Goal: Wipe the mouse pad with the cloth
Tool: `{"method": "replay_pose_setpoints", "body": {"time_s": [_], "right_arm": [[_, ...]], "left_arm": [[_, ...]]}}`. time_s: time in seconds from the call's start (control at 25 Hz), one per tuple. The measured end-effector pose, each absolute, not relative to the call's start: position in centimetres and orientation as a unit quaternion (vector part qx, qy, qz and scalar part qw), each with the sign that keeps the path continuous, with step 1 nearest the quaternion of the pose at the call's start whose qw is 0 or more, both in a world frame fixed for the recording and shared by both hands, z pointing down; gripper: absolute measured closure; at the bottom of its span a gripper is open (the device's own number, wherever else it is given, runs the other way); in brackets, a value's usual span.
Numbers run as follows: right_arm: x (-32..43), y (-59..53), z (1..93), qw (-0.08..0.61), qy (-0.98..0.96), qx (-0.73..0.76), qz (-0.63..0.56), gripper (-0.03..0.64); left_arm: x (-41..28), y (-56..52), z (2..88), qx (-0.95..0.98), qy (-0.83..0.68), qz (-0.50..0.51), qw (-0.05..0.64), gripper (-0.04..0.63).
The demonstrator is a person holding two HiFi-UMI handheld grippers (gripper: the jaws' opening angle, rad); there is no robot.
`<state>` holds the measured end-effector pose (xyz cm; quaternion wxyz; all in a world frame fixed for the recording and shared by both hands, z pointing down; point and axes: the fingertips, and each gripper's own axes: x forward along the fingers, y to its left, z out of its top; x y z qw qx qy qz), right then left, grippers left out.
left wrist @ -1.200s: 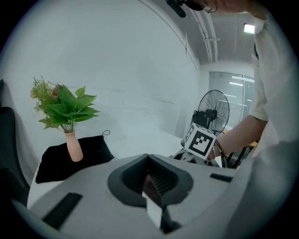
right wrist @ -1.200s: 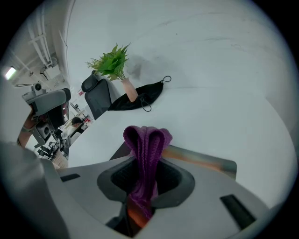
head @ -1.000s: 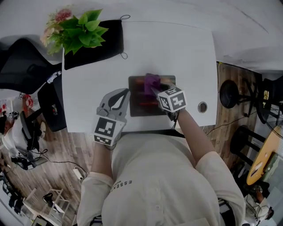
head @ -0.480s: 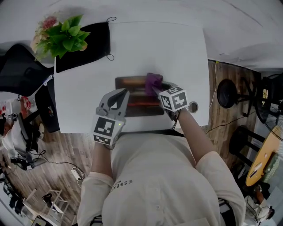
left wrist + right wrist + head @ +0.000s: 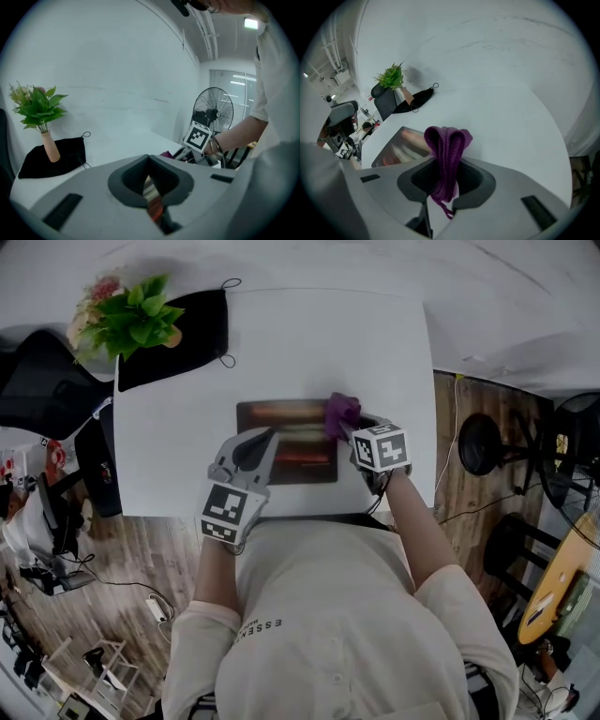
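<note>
With my right tool (image 5: pixel 347 429) clamped on the cloth (image 5: pixel 446 140) and my left tool (image 5: pixel 257 441) closed empty, the pad (image 5: pixel 300 462) may slide.

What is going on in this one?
A person at a white table is wiping a mouse pad with two hand-held tools. The right claw is shut on a purple cloth, which sits at the pad's far right corner. The left claw is shut with nothing in it, and its tip is over the left part of the pad. Whether it presses down on the pad cannot be told.
</note>
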<state>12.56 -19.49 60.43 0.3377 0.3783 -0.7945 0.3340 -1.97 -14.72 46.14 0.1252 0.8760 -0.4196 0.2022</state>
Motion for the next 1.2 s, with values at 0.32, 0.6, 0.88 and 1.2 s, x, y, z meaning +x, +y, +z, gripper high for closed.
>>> {"method": "replay_pose_setpoints", "body": {"time_s": [0.32, 0.6, 0.88, 1.2], "right_arm": [[14.2, -19.2, 58.6, 0.329, -0.782, 0.427, 0.311, 0.515], [8.2, -17.5, 55.6, 0.291, -0.81, 0.4, 0.315, 0.515], [-0.6, -14.4, 56.5, 0.313, -0.831, 0.334, 0.317, 0.515], [-8.5, -12.0, 58.7, 0.348, -0.832, 0.292, 0.319, 0.515]], "left_arm": [[-4.0, -14.0, 45.5, 0.876, -0.421, 0.206, 0.114, 0.594], [-7.8, -13.2, 44.5, 0.878, -0.417, 0.208, 0.106, 0.594], [-12.8, -12.3, 44.4, 0.876, -0.424, 0.202, 0.111, 0.594], [-18.2, -10.8, 45.2, 0.875, -0.424, 0.198, 0.121, 0.594]]}}
